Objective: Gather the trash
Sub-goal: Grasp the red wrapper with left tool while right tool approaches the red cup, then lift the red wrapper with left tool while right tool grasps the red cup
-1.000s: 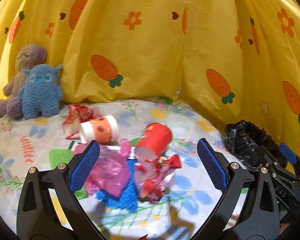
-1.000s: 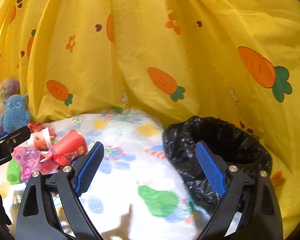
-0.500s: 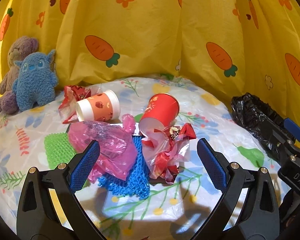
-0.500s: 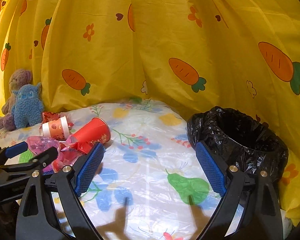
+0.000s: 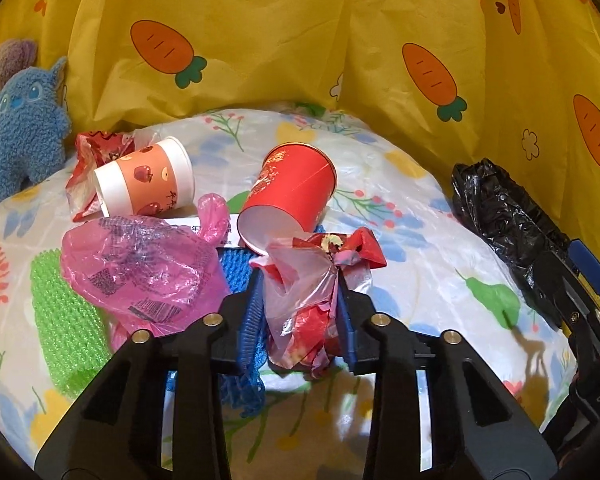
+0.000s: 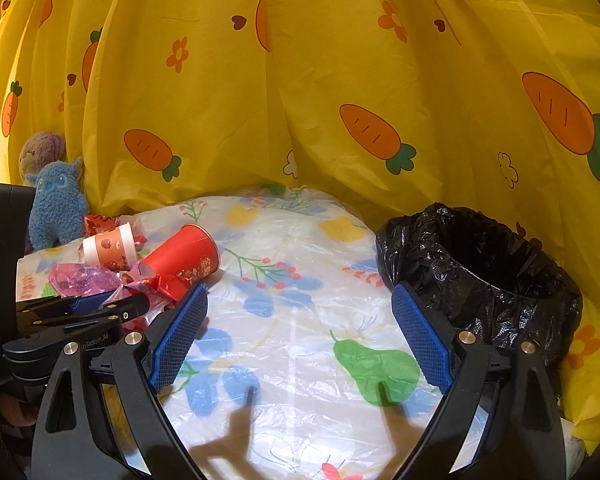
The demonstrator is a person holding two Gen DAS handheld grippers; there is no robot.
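The left tool has just been closing, and its blue pads are now pressed against the crumpled red-and-clear wrapper, which sits between them at the near edge of the trash heap on the flowered worktop. The wrapper is touching the mouth of the tipped red cup and lies over a blue mesh cloth; the pink plastic bag is just beside the left pad. The right tool is held wide apart with nothing between its pads, above bare worktop next to the black bin bag.

The pinch appears made, so the lift is judged to come next. It is best done straight up and slowly, so that the cup is not rolled and the mesh cloth (a strand may be caught under the left pad, though that cannot be told) is not dragged along. The thin film is likely to slip, so the squeeze should be kept firm. The wrapper would then be carried across to the bag's open mouth, well apart on the right, and released only when fully over the rim.
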